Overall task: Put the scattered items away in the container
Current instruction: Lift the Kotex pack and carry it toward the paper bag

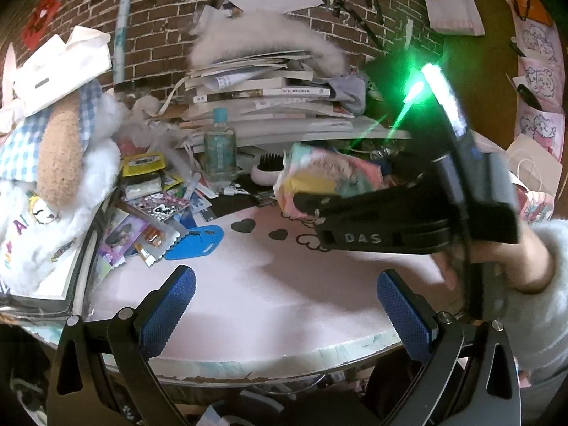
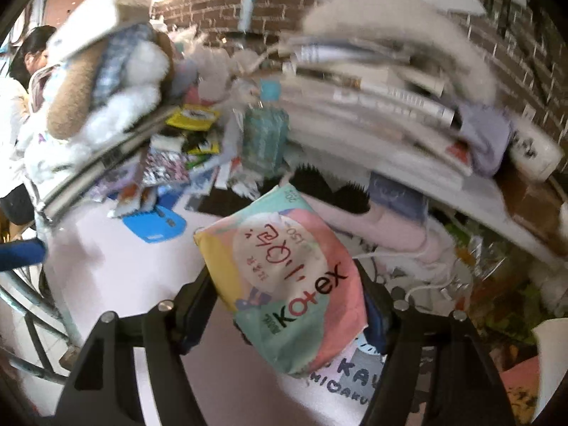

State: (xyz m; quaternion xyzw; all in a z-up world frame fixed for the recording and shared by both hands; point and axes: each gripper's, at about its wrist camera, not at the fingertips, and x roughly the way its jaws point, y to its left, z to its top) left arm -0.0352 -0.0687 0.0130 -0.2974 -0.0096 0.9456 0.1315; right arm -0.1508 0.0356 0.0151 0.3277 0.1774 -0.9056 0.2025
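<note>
Right wrist view: soft Kotex pack (image 2: 284, 266) between right gripper (image 2: 284, 305) jaws.

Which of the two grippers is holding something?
The right gripper. Its fingers are shut on the pastel Kotex pack, while the left gripper, with blue pads, stands open over the bare pink tabletop.

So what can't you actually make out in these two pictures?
- Container: in neither view, so where things go is unknown.
- Book stack titles: right wrist view, motion blur.
- Pastel Kotex pack lower end: right wrist view, hidden by the right claw.
- Same pack: left wrist view, blurred, partly behind that claw.
</note>
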